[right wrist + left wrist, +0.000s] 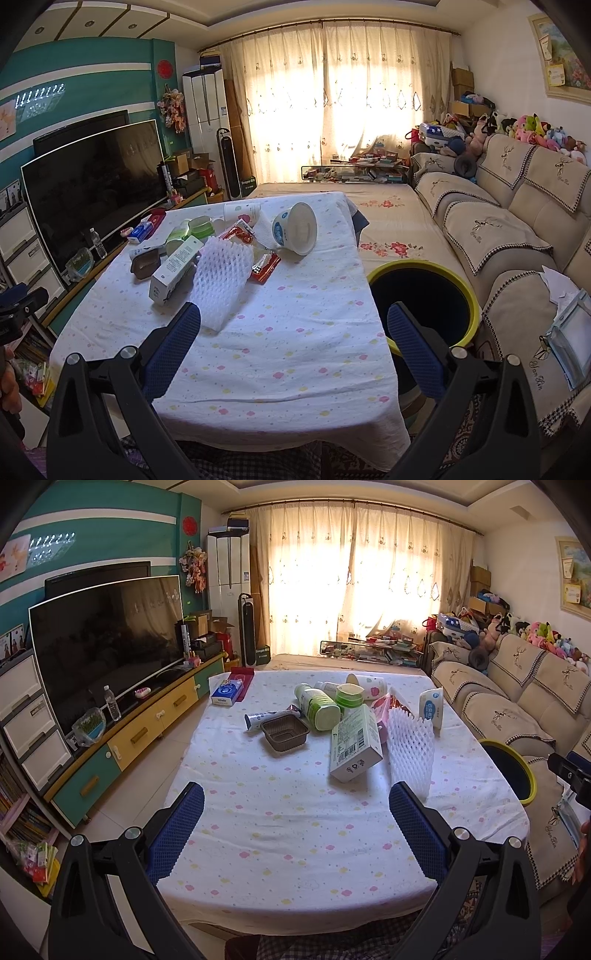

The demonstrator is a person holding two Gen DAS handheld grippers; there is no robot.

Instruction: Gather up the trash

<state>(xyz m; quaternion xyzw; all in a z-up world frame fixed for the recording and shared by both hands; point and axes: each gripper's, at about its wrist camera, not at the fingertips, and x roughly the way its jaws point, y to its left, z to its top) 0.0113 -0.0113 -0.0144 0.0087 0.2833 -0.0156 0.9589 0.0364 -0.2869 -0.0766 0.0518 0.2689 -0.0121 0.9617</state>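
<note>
Both grippers are held spread and empty above the near edge of the bench (295,849), which is covered by a white cloth with small coloured spots. For the left gripper (295,823), the blue pads (177,834) are seen wide apart over bare cloth. For the right gripper (293,341), one pad is seen over the cloth and the other in front of the bin (469,295).

Trash is gathered in a loose pile toward the far half of the bench. A white foam net sleeve (410,753) is laid nearest, with a white carton (356,746) tilted just beside it. A brown plastic tray (284,733) is set to the left of the carton, a squeezed tube (269,718) is laid behind it, and a green bottle (317,707) is tipped on its side. A white tub (295,229) is seen lying on its side at the far right of the pile, near a red wrapper (266,267). A blue tissue pack (226,693) is placed apart at the far left corner.

The black bin with a yellow-green rim is stood on the floor at the right side of the bench, between it and the sofa (517,229).
</note>
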